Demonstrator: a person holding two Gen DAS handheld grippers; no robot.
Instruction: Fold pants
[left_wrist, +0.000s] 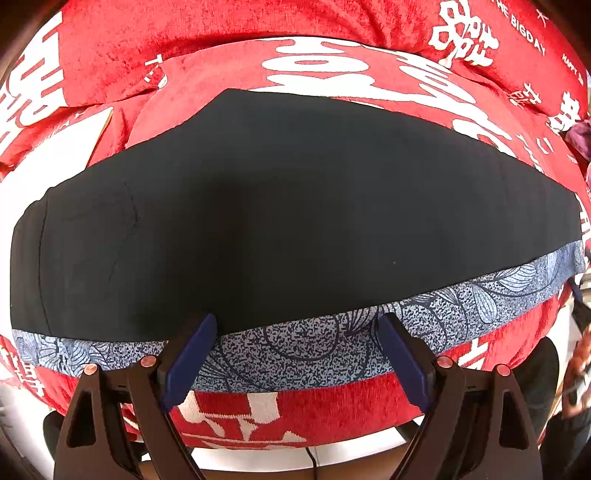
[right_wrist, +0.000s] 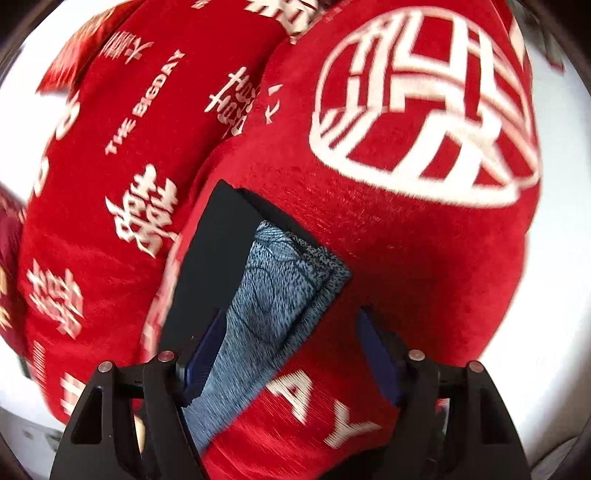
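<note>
My pants (left_wrist: 280, 206) lie flat on the red blanket (left_wrist: 332, 410), patterned band nearest me. Both tongs, left (left_wrist: 295, 354) and right (right_wrist: 291, 354), gape empty. Soft, limp cloth; I'd pinch the corners

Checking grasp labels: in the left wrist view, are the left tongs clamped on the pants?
No, the left tongs stand wide open above the pants, gripping nothing.
</note>
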